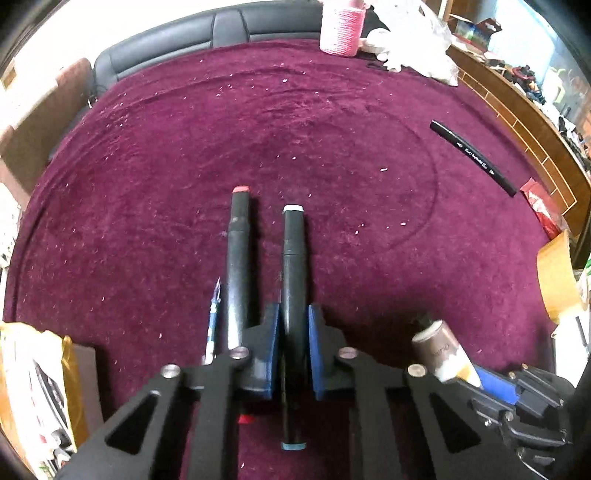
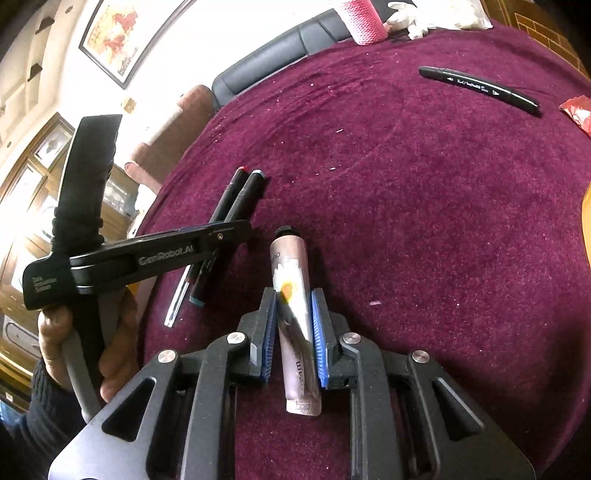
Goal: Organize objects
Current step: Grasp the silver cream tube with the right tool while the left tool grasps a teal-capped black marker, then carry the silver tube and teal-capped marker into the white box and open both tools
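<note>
Judging by the layout, sorting is partway: the left tool (image 1: 293, 343) is clamped on a black marker with teal end caps (image 1: 293, 258), lying just beside a black red-capped marker (image 1: 238, 258) and a thin blue pen (image 1: 213, 321), while the right tool (image 2: 293, 332) grips a pinkish-silver cream tube (image 2: 295, 325). A third black marker with white lettering (image 1: 472, 157) lies well apart, still ungathered. Everything rests on a lint-flecked maroon velvet cloth over the worktop (image 1: 332, 129), with a black leather sofa (image 1: 184, 40) and a pink yarn roll (image 1: 341, 27) at the far edge.

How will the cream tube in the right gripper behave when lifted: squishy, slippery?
The cream tube looks like soft foil, creased at its crimped end, so it likely dents under the right gripper pads. Its glossy skin may slip. Probably light; the flat crimp should stop rolling.
</note>
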A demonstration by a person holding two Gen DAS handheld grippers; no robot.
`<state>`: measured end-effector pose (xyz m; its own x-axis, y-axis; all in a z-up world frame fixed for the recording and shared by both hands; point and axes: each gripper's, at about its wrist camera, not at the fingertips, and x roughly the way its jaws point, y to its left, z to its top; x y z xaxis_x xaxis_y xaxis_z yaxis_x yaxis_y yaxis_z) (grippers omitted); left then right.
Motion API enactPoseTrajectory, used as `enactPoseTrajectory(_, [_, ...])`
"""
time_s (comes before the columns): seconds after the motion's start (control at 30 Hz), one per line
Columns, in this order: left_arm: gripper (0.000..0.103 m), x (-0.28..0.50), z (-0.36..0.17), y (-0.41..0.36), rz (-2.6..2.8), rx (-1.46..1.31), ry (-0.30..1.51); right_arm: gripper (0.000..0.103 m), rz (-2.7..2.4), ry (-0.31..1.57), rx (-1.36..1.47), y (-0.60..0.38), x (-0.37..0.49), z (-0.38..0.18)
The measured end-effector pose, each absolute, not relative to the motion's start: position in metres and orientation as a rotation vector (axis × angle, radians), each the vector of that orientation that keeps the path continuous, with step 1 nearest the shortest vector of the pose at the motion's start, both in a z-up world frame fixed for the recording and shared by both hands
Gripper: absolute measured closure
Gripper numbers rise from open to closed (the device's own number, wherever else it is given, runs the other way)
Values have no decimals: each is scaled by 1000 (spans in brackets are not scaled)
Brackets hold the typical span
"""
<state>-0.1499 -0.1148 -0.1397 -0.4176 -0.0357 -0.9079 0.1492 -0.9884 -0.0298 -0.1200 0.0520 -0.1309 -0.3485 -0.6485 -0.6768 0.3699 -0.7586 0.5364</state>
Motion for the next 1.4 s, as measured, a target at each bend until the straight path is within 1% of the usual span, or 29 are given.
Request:
enactPoseTrajectory(0.2, [90,-106,-130,-120,-2524,1679,352,86,-2132,-382,1253,53,-119,-131])
enactPoseTrajectory(0.37, [90,-55,-122,-121,-2549,1651,480,86,-2152,-312,1232,47,-114,-127])
enactPoseTrajectory(0.57, [90,-14,-117,-138,-2541,1577,674,89,-2117,-278,1243,42,-107,-124])
enactPoseTrajectory(0.77, [90,22,-101,-162,-2562,1490,791,90,-1994,-307,1243,21,-71,-109])
enactPoseTrajectory(0.97, [90,59,-74,-200,-2553,1386,879,90,-1901,-246,1170,-25,-39,-82])
enactPoseTrajectory(1.07, [90,81,-64,-227,-2505,1324,879,90,-1856,-206,1149,-50,-30,-73])
enactPoseTrajectory(1.2, [90,101,-64,-261,-2428,1277,862,90,-1808,-157,1137,-83,-25,-65])
enactPoseTrajectory(1.4, [90,110,-84,-306,-2328,1266,875,90,-1775,-85,1125,-123,-22,-62])
